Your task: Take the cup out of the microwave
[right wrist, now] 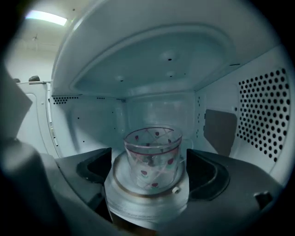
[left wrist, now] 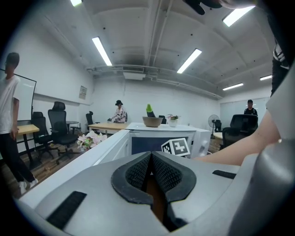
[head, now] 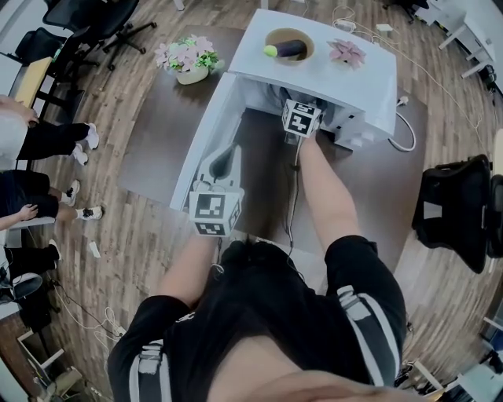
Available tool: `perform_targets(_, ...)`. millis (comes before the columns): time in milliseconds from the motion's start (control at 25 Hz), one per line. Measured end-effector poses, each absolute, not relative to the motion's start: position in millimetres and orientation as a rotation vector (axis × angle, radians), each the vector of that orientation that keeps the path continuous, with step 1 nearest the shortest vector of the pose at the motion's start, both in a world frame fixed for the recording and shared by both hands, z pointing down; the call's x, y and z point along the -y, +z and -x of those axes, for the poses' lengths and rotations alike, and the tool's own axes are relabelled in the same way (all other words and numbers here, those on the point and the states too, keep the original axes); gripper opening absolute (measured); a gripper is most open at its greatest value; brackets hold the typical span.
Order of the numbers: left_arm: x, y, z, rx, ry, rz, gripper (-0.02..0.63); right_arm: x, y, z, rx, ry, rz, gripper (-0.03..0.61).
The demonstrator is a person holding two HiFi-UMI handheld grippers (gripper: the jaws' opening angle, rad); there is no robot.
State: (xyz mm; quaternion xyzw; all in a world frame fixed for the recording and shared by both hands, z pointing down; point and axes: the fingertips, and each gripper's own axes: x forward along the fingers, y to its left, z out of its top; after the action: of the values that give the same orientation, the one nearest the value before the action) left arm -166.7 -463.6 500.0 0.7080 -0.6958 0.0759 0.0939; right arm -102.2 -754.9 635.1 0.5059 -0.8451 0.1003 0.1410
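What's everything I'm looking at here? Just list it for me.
microwave: one, white, on the table, door open.
cup: one, clear with red marks, inside microwave on its round plate.
bowl: one, tan, atop microwave.
single flower: one, pink, atop microwave beside bowl.
flower bunch: one, pink, on table left of microwave.
office chairs: several, black, around the room.
left gripper: one, grey, jaws together, empty.
right gripper: one, grey, jaws apart, flanking the cup.

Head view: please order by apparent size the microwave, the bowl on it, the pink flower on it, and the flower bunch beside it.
Largest to smallest:
1. microwave
2. flower bunch
3. bowl
4. pink flower, close to the bowl in size, so the order of these two is unsure.
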Motion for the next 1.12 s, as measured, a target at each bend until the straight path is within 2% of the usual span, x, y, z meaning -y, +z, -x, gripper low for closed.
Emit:
perform_targets(360,462,515,166,2.041,0.282,-2.099,0.003,784,642,110,2.388,0.29,-1.463,0.483)
perform_targets(520,463,518,165,2.033,0.283,-2.109,0.003,783,642,106,2.359,0.252,-1.47,0.456)
perform_targets(1120,447,503,146,1.982,0.29,-2.194,0.003,708,629,86,2.438,0.265,-1.443,0.451)
